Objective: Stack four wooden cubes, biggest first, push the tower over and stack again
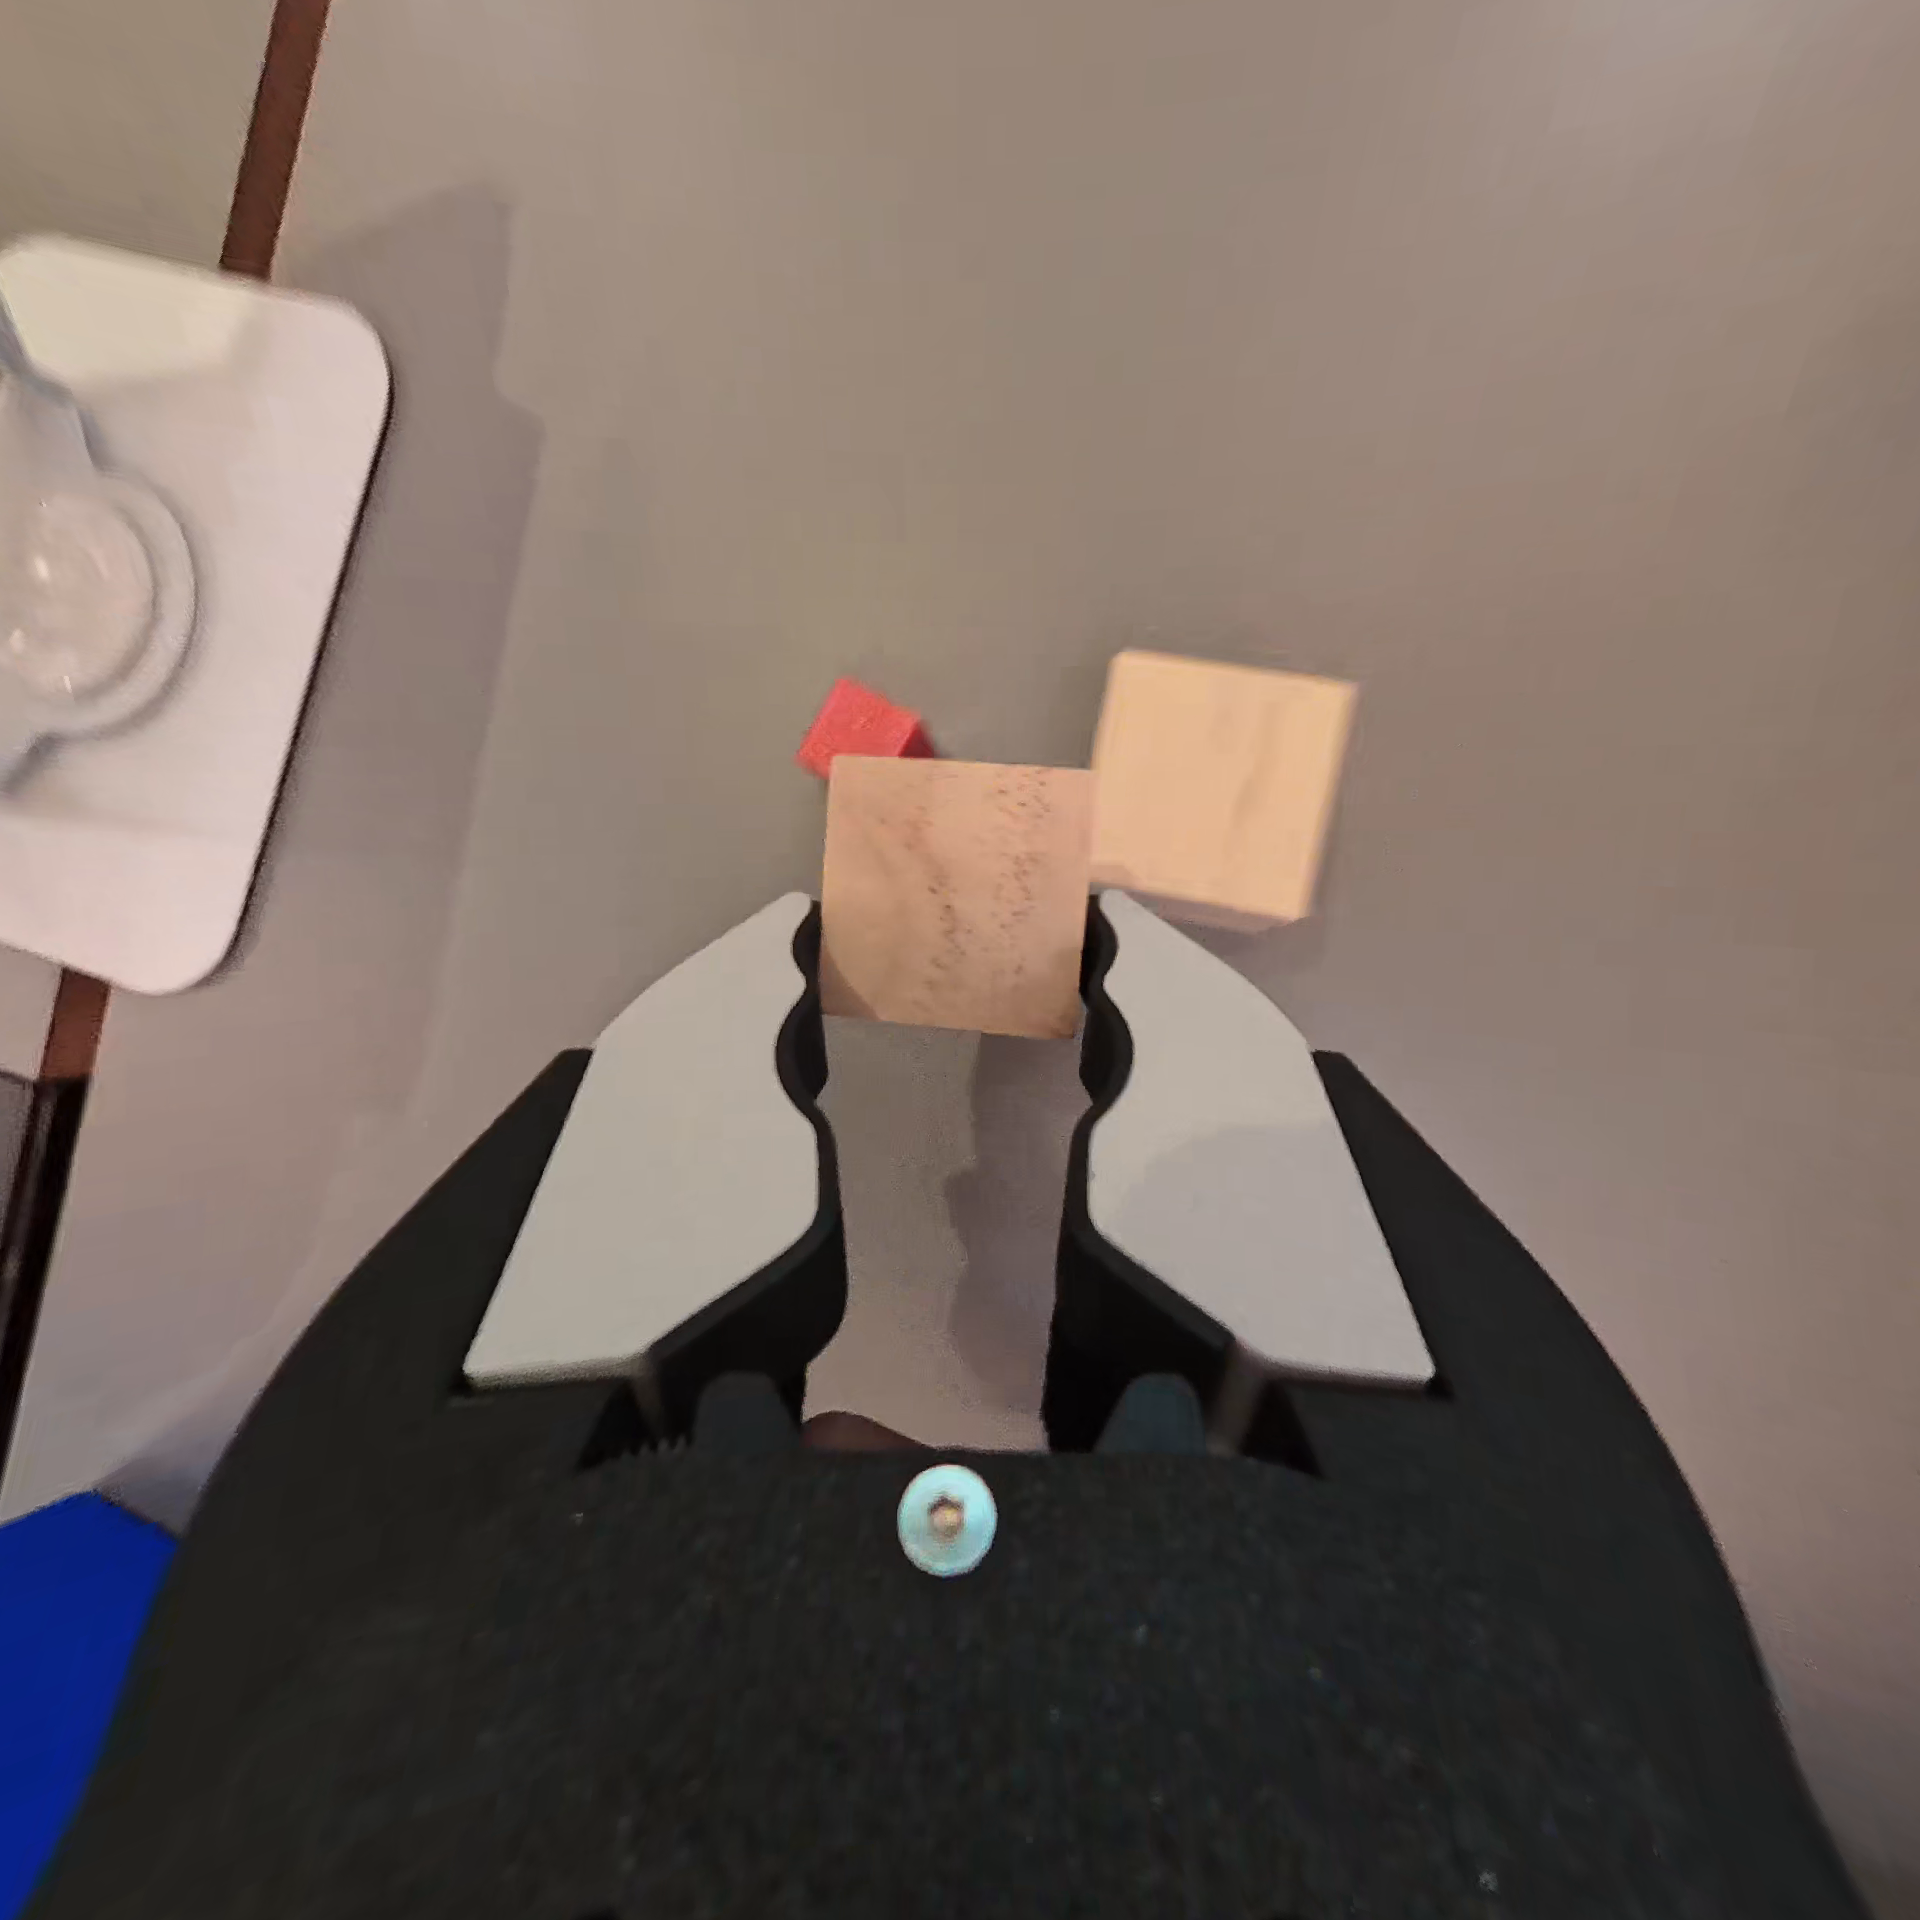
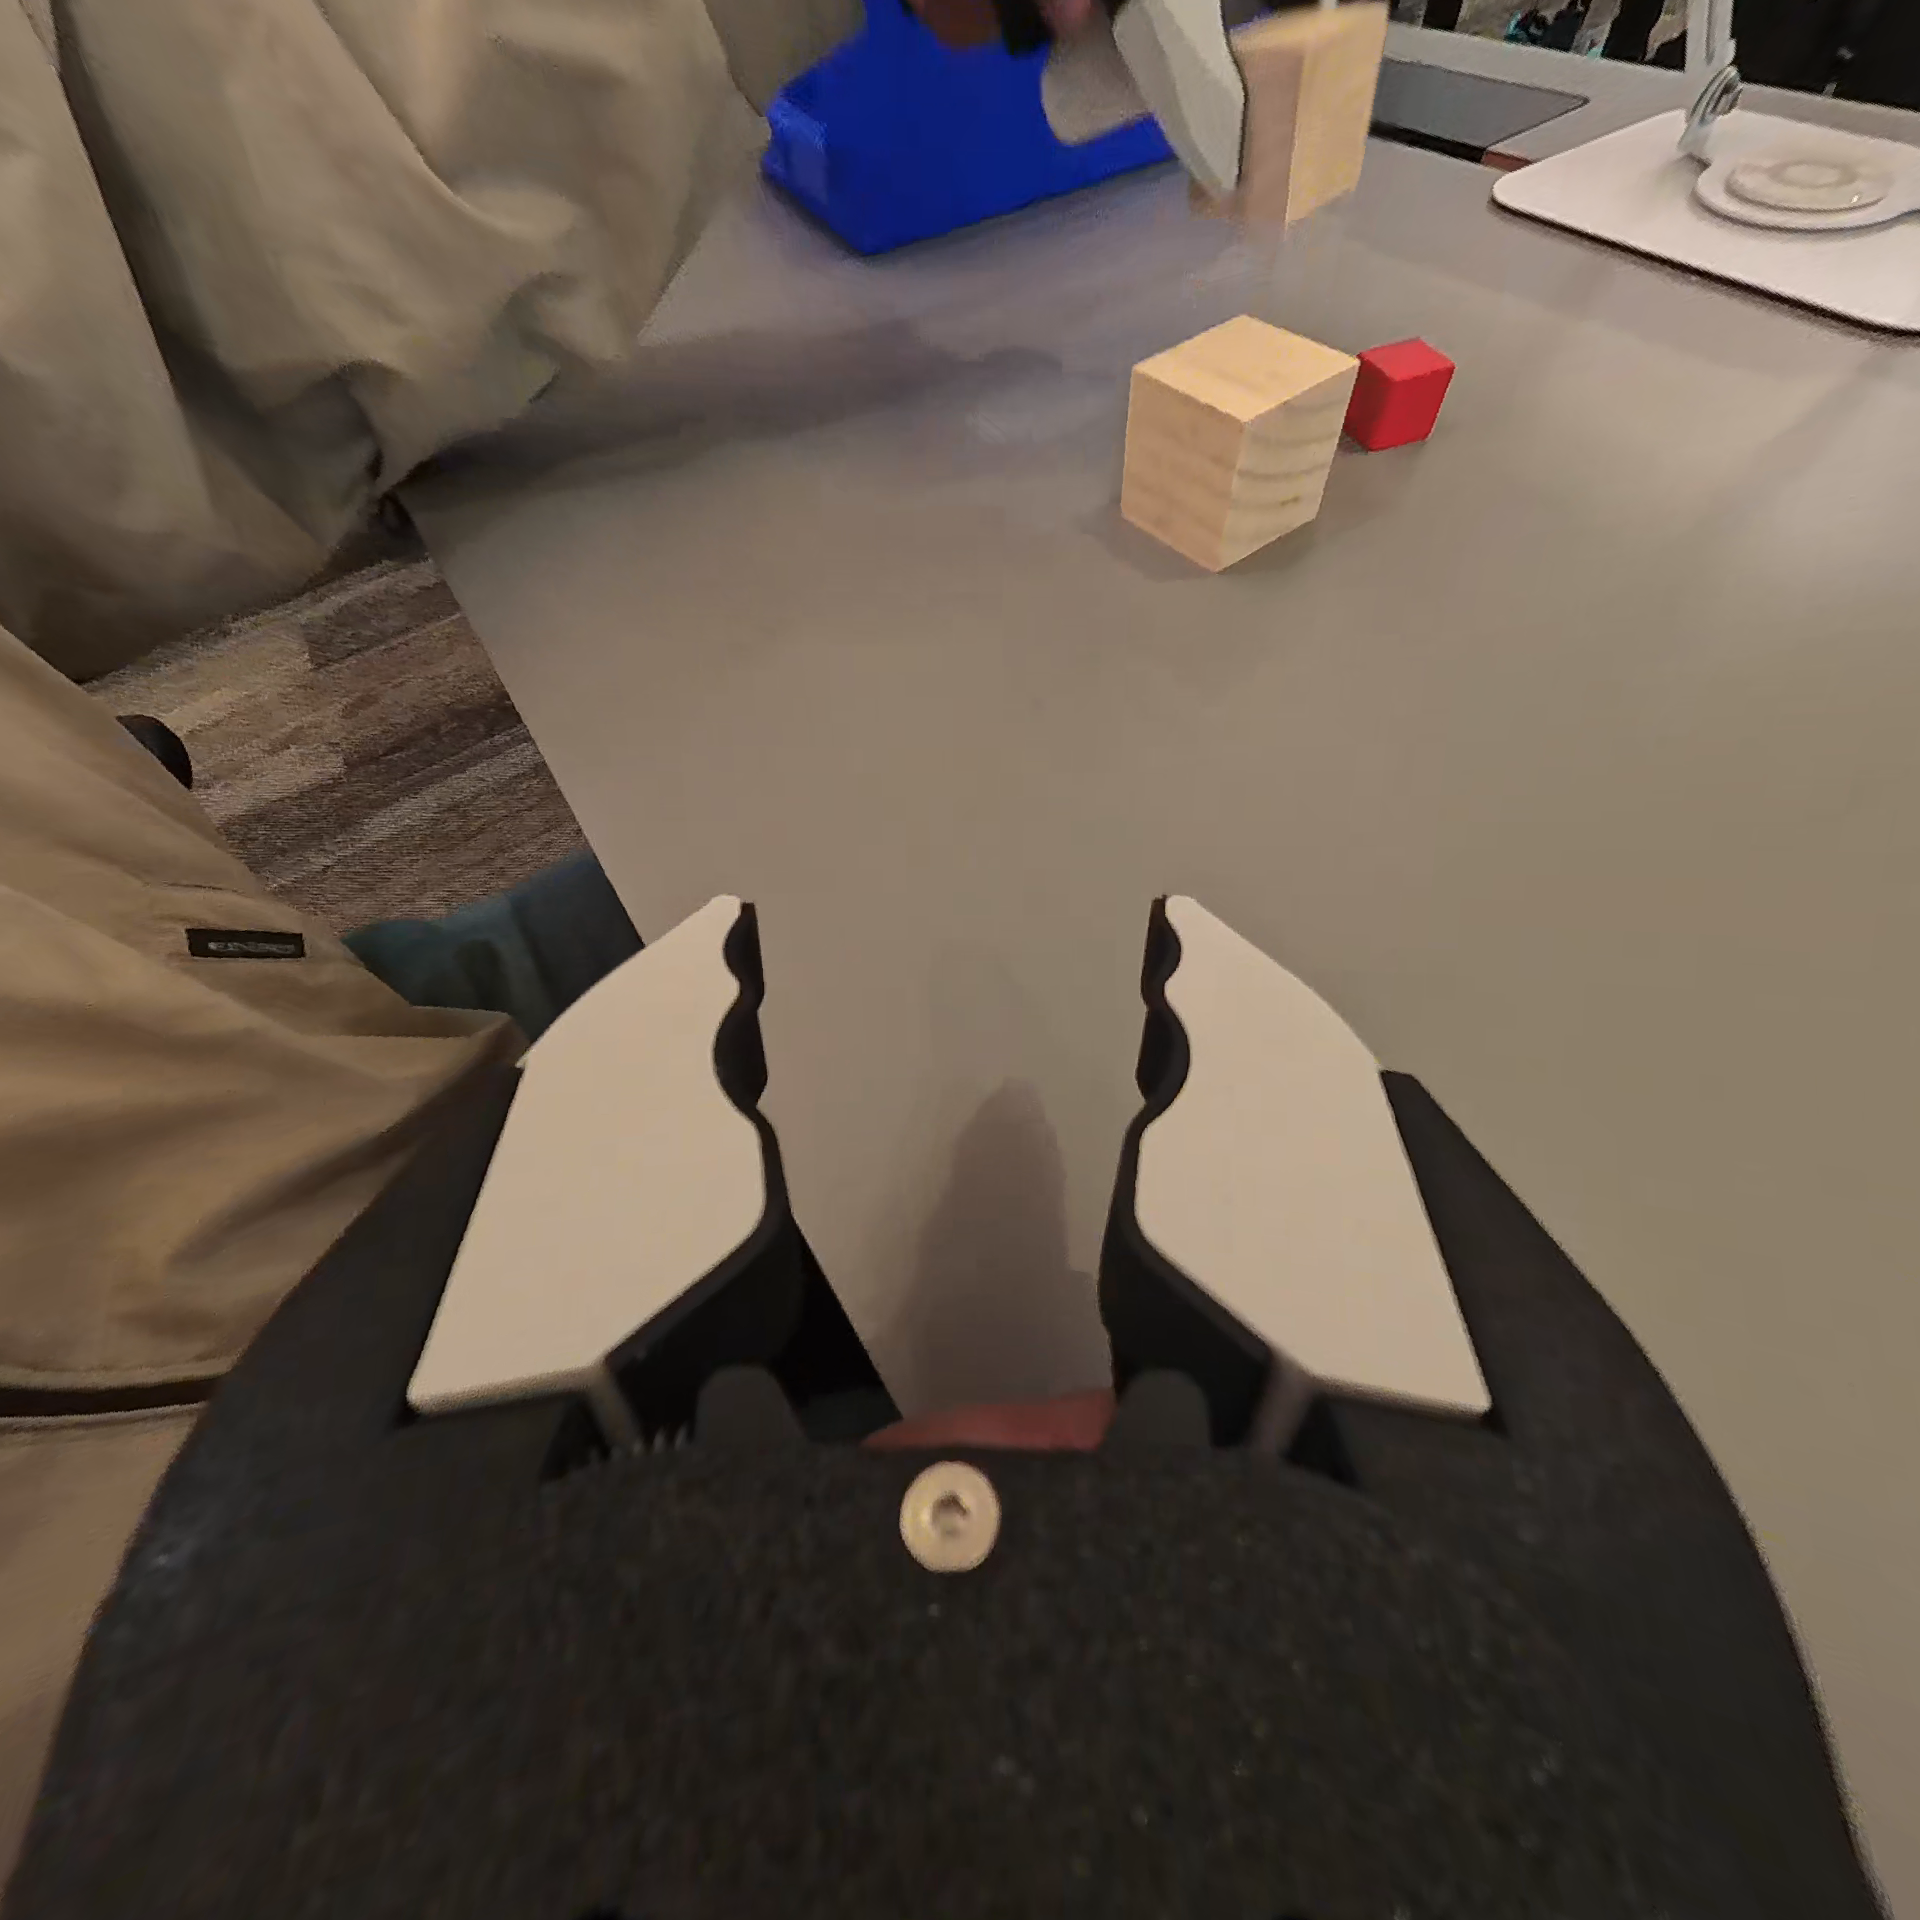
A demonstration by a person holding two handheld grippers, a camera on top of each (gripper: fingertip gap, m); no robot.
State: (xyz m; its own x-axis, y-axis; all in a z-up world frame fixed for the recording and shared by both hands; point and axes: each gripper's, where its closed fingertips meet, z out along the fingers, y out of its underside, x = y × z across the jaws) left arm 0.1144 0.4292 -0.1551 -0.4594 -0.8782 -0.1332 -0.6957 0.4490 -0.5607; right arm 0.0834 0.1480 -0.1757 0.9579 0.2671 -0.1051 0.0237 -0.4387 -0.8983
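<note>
My left gripper [image 1: 951, 914] is shut on a light brown wooden cube [image 1: 956, 894] and holds it above the grey table [image 1: 1039, 416]. Below it a larger pale wooden cube [image 1: 1221, 779] and a small red cube [image 1: 860, 722] stand on the table. In the right wrist view the pale cube [image 2: 1236, 442] and the red cube [image 2: 1397, 393] stand side by side. The left gripper shows far off at the top, holding its cube [image 2: 1314, 109] in the air. My right gripper [image 2: 951, 914] is open and empty, low over the table [image 2: 1351, 831] near its front edge.
A white tray [image 1: 208, 623] with a clear glass piece lies at the left; it also shows in the right wrist view [image 2: 1704, 218]. A blue bin [image 2: 935, 135] stands at the back. A person's beige clothing [image 2: 260, 260] is at the left, past the table edge.
</note>
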